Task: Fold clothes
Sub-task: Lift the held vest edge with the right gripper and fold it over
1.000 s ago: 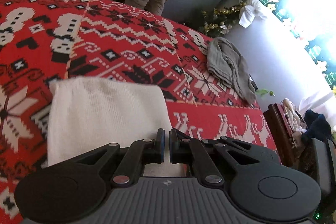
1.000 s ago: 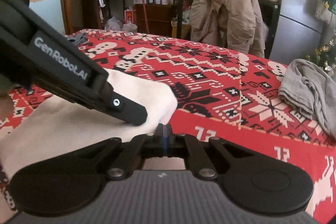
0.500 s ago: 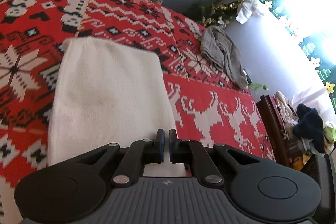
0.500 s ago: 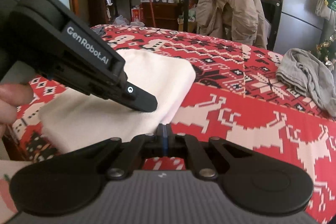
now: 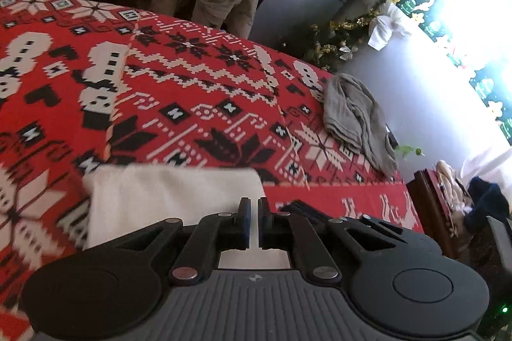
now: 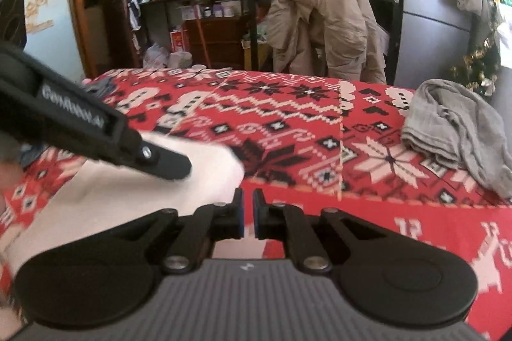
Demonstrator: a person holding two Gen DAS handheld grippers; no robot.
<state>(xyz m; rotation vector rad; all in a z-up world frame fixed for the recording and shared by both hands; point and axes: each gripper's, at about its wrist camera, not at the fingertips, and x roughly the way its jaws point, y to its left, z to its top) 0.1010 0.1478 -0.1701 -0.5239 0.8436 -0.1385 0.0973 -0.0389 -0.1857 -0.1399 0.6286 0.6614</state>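
Tongs: my left tongs [image 5: 252,221] clamp the white garment [image 5: 166,197], right tongs [image 6: 247,218] opening off it; I'd lay its near bench-edge fold flat.

We are seeing daylight glaring through the window [image 5: 473,5], washing out its upper right corner; fisheye edges are bending, and the white cloth [image 6: 204,168] is smearing with motion blur.

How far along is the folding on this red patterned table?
Done: the white cloth looks folded into a rectangle. In hand: the left gripper pinches its near edge; the right gripper, jaws opening, holds nothing visible. Remaining: the crumpled grey garment, untouched.
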